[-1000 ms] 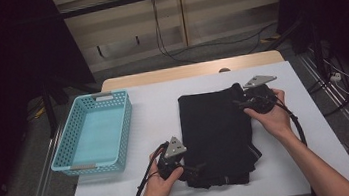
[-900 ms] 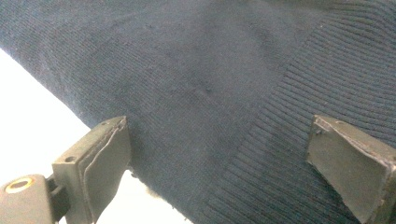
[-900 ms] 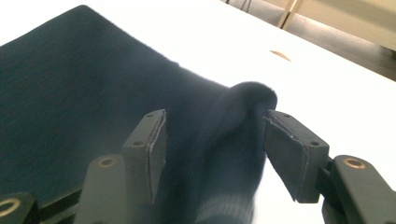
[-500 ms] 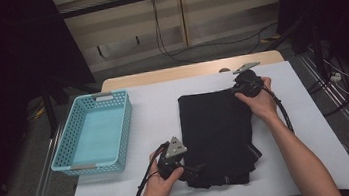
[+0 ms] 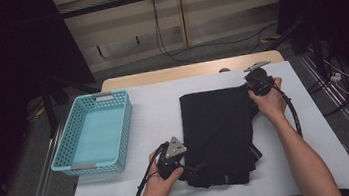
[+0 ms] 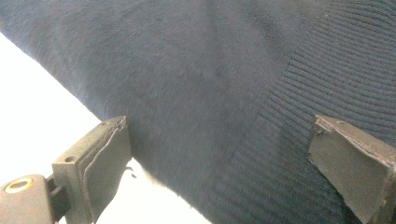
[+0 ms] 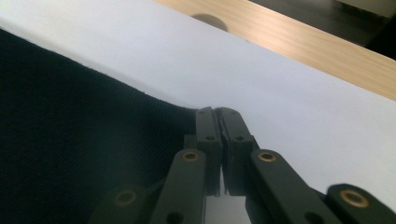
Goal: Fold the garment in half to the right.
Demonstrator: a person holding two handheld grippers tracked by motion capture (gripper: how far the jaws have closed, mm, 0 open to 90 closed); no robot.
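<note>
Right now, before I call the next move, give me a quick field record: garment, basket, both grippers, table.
garment: dark folded knit garment, lying flat on the white table top
basket: light blue basket, left of the garment, apart from it, nothing seen inside
left gripper: left gripper, jaws wide open, over the garment's near left edge
right gripper: right gripper, jaws shut at the garment's far right corner; whether cloth is pinched between them cannot be told
hands: one on each gripper
</note>
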